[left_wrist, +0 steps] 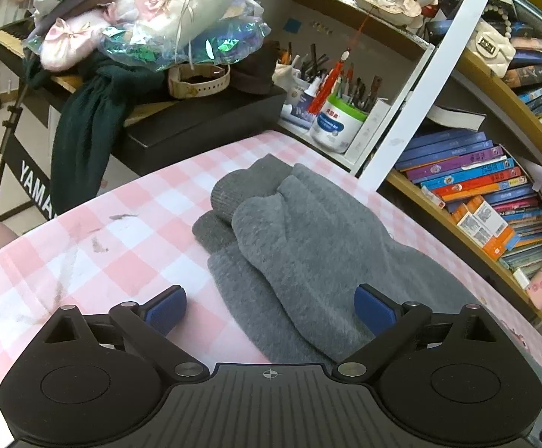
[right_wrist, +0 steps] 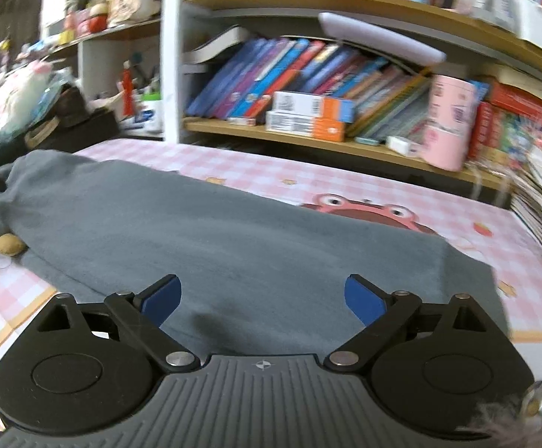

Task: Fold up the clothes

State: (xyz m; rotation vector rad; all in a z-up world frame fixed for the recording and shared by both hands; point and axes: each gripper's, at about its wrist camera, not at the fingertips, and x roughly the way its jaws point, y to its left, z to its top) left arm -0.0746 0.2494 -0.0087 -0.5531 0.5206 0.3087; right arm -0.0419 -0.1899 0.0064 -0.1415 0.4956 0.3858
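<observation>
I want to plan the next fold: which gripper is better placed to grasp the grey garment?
Probably left. The left gripper is open over the grey fleece garment's sleeve cuffs, an easy edge. The right gripper, also open, faces flat cloth.

Left gripper (left_wrist: 270,308): jaws wide apart, holding nothing.
Grey garment (left_wrist: 308,246): lies between and beyond the fingers, nearer the right pad (left_wrist: 373,308).
Pink checked cloth (left_wrist: 84,261): under the left finger.

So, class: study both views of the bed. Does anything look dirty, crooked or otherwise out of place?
Yes. Dark smudges stain the pink checked sheet left of the grey garment, and a small tan lump sits against the garment's edge.
</observation>
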